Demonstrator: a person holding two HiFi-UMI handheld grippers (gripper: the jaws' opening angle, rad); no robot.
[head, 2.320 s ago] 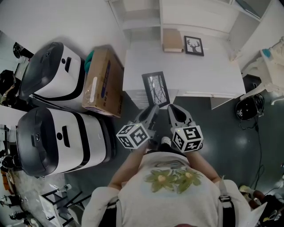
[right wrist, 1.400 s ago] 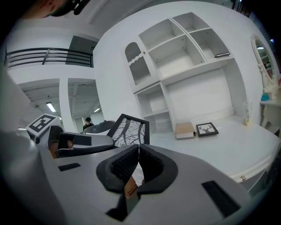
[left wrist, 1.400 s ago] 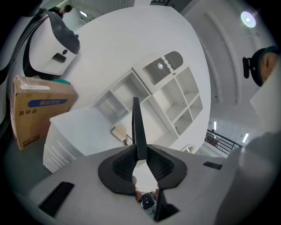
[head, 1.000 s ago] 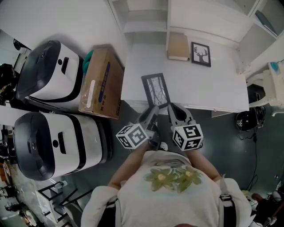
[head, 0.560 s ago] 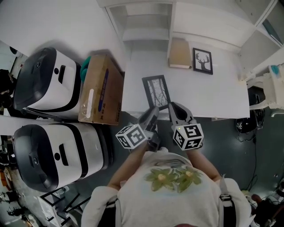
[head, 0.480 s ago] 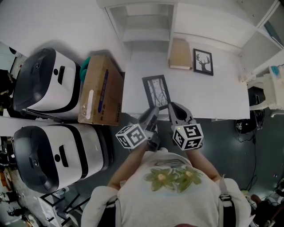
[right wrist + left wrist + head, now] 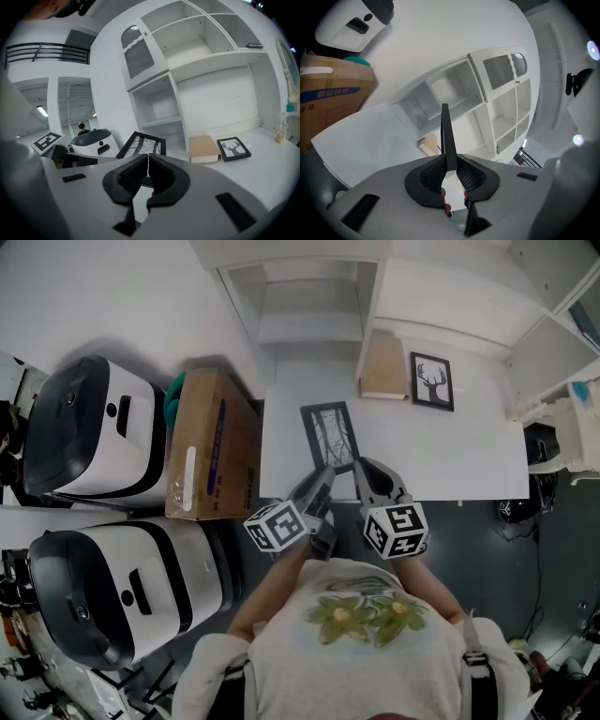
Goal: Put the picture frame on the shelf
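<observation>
The black picture frame (image 7: 330, 434) with a bare-tree print hangs over the front of the white desk (image 7: 450, 446). My left gripper (image 7: 324, 474) is shut on its lower edge. In the left gripper view the frame (image 7: 446, 136) stands edge-on between the pads. My right gripper (image 7: 361, 467) is just right of the frame's lower corner, jaws shut with nothing between them. In the right gripper view the frame (image 7: 143, 144) shows its face behind the jaws. The white shelf unit (image 7: 309, 296) rises at the back of the desk, with bare compartments (image 7: 159, 108).
A second black frame with a deer print (image 7: 432, 382) and a tan book (image 7: 384, 367) lie at the back of the desk. A cardboard box (image 7: 208, 443) stands left of the desk. Two large white and black machines (image 7: 89, 427) stand further left.
The view has shifted a little, showing more of the shelf unit. Both grippers and the held frame keep their places relative to each other.
</observation>
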